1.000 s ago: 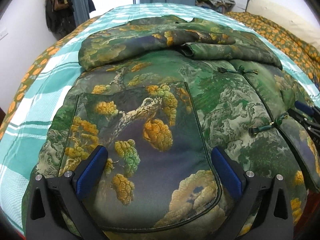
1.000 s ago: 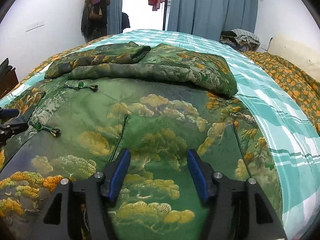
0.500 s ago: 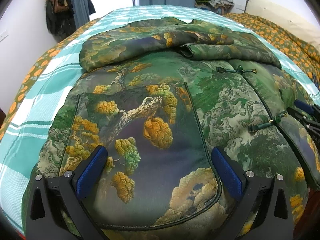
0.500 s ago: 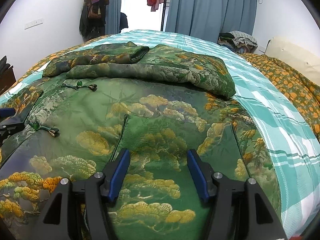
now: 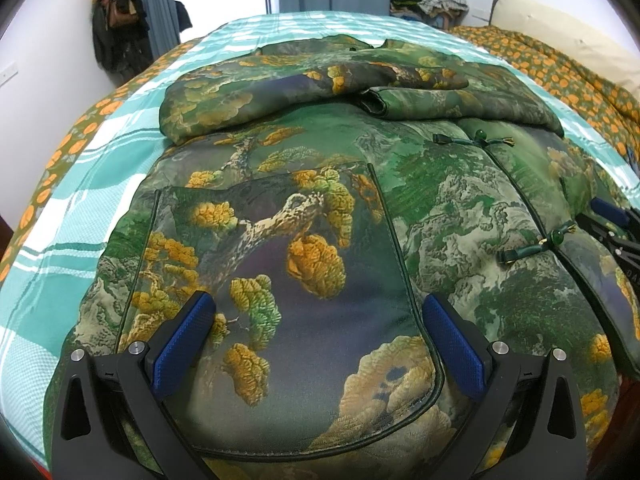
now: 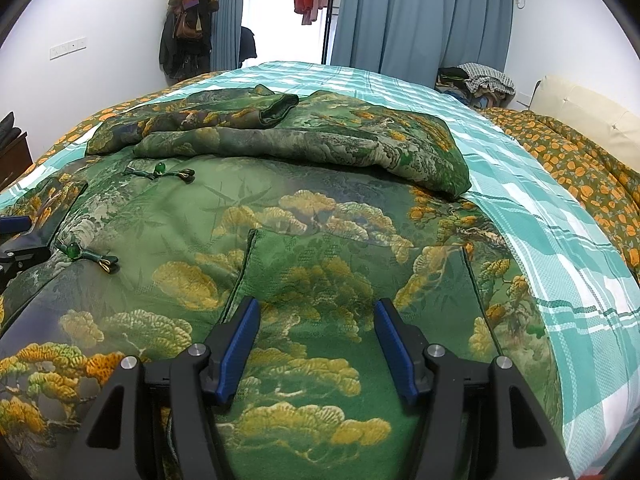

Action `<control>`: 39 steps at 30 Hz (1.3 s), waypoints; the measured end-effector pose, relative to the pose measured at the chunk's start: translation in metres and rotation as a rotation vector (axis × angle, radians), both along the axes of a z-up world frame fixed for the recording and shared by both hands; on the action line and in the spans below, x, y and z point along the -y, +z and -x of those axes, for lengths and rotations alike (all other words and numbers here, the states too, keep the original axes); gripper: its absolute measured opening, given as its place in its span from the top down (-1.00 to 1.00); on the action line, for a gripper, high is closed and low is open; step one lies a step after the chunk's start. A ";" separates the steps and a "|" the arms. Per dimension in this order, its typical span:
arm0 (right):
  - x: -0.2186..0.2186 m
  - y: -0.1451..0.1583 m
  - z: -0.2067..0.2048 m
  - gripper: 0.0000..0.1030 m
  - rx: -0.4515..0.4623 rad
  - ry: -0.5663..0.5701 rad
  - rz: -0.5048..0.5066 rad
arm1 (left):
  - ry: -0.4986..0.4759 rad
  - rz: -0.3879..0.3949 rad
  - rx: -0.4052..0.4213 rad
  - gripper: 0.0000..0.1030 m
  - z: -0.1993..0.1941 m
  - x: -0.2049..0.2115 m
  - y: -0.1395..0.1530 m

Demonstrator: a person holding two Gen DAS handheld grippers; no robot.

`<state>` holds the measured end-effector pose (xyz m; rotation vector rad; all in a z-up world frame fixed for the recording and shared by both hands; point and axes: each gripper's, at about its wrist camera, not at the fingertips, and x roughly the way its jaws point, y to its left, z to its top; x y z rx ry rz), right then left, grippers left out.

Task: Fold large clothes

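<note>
1. Jacket lies front-up on the bed, sleeves already crossed over the chest, probably so the hem can fold up next.
2. Left gripper wide open over the hem pocket, holding nothing.
3. Right gripper partly open, empty.
4. Hem edge sits under the gripper bodies, unseen.

Blue curtains hang behind a checked bedsheet (teal and white).
</note>
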<state>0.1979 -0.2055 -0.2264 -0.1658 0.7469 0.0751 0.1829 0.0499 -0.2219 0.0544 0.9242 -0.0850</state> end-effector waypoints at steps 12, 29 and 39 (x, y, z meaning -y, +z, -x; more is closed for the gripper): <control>0.001 -0.001 0.001 -0.18 0.002 0.000 -0.001 | -0.002 0.002 0.000 -0.99 -0.001 0.000 0.000; 0.006 0.029 0.004 -0.19 -0.052 0.016 -0.014 | 0.015 0.056 -0.086 -0.98 0.010 -0.006 0.031; 0.145 0.093 0.030 -0.40 -0.153 -0.111 -0.227 | 0.143 0.339 -0.131 -0.99 0.004 -0.125 0.081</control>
